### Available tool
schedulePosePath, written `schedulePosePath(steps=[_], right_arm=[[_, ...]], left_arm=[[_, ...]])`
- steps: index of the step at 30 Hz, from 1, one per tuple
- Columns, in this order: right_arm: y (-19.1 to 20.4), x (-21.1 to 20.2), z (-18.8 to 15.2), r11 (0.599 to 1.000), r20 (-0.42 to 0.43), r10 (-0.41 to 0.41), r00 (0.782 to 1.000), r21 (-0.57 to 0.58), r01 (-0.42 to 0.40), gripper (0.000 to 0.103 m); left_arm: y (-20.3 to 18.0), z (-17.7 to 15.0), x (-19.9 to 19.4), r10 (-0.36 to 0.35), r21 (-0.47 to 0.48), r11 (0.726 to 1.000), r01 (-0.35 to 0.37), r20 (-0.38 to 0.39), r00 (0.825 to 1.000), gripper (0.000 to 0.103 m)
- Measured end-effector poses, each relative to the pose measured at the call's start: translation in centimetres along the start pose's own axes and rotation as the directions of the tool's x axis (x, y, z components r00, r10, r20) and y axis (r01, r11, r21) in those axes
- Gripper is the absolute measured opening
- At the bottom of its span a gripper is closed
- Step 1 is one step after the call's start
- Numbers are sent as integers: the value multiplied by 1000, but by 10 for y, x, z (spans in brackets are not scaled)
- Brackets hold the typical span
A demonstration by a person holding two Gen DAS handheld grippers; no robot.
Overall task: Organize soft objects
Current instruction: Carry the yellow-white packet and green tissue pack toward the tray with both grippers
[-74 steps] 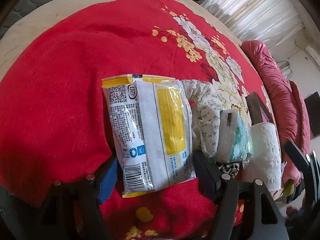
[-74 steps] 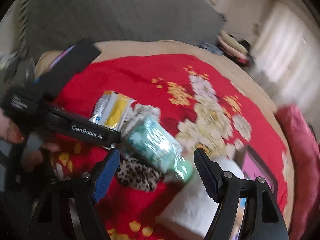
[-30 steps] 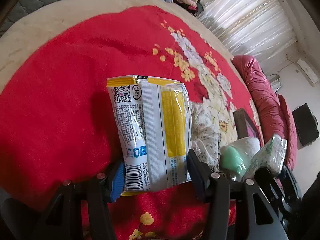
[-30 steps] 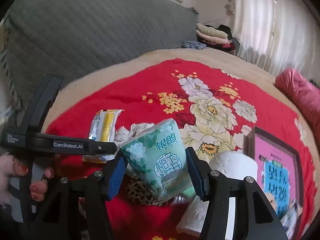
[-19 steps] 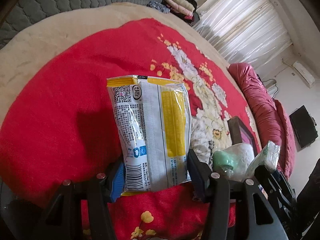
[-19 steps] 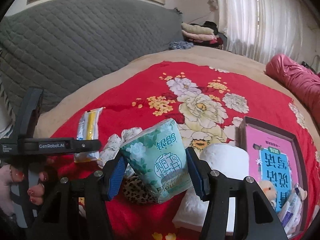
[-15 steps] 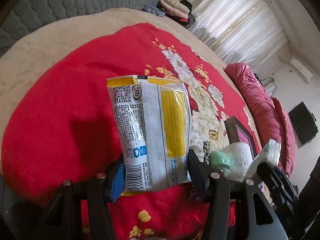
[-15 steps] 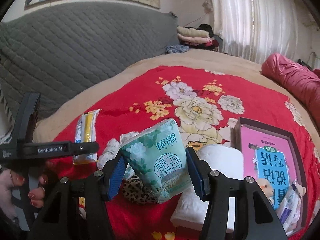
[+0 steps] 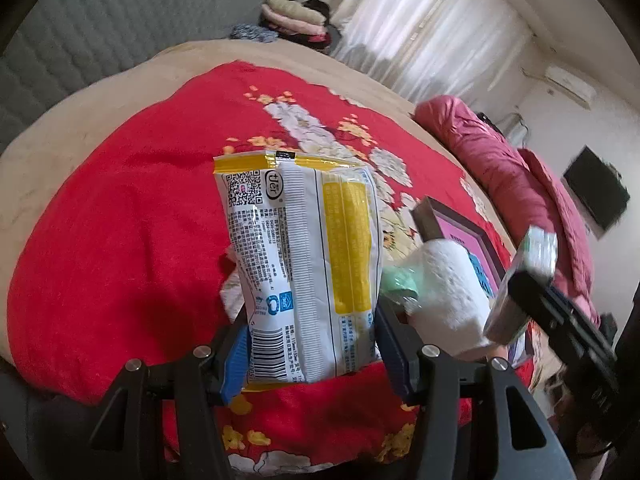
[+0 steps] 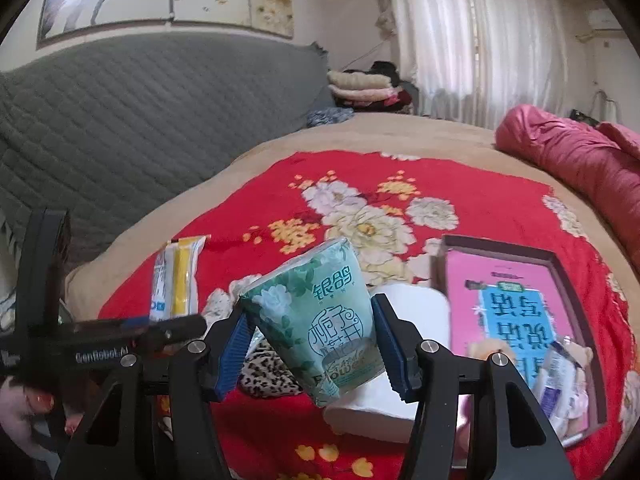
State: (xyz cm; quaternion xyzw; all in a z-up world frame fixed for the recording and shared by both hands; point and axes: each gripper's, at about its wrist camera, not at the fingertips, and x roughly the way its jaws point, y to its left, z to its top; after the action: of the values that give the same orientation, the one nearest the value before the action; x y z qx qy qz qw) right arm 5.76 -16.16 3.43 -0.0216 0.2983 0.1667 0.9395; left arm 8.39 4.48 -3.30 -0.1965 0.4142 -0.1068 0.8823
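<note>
My left gripper [image 9: 312,344] is shut on a white and yellow plastic pack [image 9: 308,264] and holds it above the red floral blanket [image 9: 132,224]. My right gripper [image 10: 312,348] is shut on a green tissue pack [image 10: 320,316], also held above the blanket; the tissue pack shows at the right of the left wrist view [image 9: 524,280]. The yellow pack shows edge-on in the right wrist view [image 10: 176,276]. On the blanket below lie a white paper roll [image 10: 404,360], a leopard-print cloth [image 10: 268,376] and a floral cloth [image 10: 220,300].
A pink picture box with a dark frame [image 10: 516,320] lies on the blanket to the right, with small toys at its near end. A rolled pink quilt [image 10: 572,160] lies at the far right. A grey quilted headboard [image 10: 120,120] stands behind. Folded clothes [image 10: 360,88] sit at the back.
Both grippers closed on their packs and lifted them up off the blanket. The views have risen and tilted so that more of the room shows.
</note>
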Motion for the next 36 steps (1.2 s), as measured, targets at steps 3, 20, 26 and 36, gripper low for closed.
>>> schedulePosePath(steps=[3,20,26,36], right_arm=[[-10,-13,-1,999,29,-31,999,34,30,60],[-99,-73,-29,925,90,-286,954,286,250,60],[-127,-85,-35,897,90,-355,931,315,311,60],[-156,-101,-43,854,108,-425,899,377,359,60]], left_arm=[[-13,-6,-5,-2,38,999,2,4,1000,56],[-91,-42,-18,-22,208,978,26,-23,999,56],[-124,-51,-13,-42,262,964,52,-43,998,56],[-174,-61,-1,-69,338,937,92,-80,994,56]])
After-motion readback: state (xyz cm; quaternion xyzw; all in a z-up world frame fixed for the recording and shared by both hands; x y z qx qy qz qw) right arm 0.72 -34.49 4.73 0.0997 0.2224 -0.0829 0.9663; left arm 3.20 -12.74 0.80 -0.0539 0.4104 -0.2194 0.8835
